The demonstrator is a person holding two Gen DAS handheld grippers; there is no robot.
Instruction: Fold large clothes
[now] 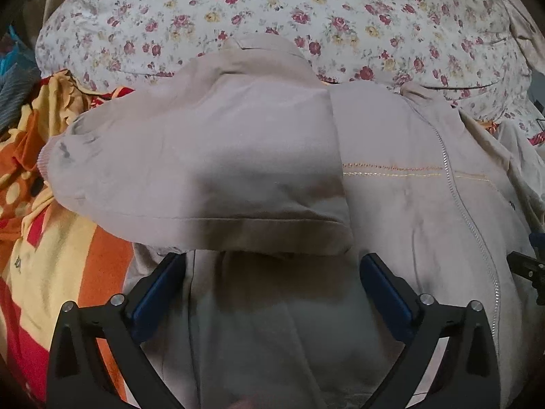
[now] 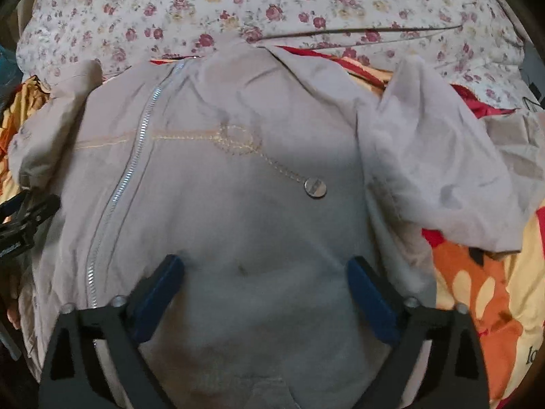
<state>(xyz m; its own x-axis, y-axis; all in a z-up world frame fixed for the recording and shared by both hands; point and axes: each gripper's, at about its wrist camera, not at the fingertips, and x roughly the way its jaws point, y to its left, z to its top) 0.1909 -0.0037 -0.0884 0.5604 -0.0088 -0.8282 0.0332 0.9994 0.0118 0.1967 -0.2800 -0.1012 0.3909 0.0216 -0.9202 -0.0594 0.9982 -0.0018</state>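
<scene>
Both grippers spread wide, pinching nothing: left gripper [image 1: 269, 272] and right gripper [image 2: 265, 276] hovered over pale beige zip-front jacket [image 2: 238, 211], laid flat on orange-yellow patterned blanket [image 2: 477, 289]. Left sleeve [image 1: 204, 170] already folded across; guessing right sleeve [image 2: 436, 156] needed grabbing next.

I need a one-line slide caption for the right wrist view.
Open right gripper above a beige zip-front jacket spread on an orange patterned blanket.
</scene>
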